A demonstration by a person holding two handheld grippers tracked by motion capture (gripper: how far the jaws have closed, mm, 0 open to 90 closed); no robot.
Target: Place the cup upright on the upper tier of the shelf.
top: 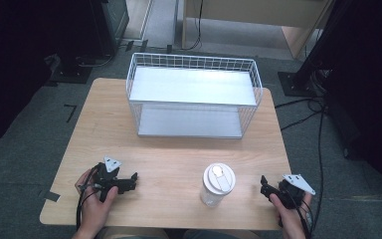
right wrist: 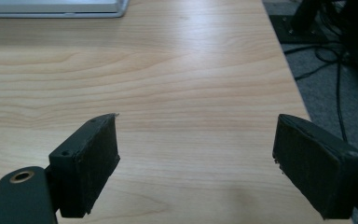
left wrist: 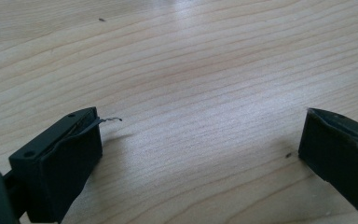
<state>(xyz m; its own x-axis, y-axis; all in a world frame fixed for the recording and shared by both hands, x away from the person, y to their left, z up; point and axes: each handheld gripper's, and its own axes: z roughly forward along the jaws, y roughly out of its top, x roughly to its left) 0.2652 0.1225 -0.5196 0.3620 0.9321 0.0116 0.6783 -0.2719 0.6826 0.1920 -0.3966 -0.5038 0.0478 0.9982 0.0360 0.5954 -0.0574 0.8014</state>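
A clear cup with a white lid stands upright near the front edge of the wooden table, between the two hands. My left gripper rests low at the front left and points right toward the cup, well short of it. In the left gripper view its jaws stand wide apart over bare wood. To the right of the cup is my right gripper, a short gap away. Its jaws are also spread wide over bare wood.
A white wire rack with two flat shelves stands at the back centre of the table; its base edge shows far ahead. Cables and stand feet lie on the grey floor to the right. The table's right edge is near my right gripper.
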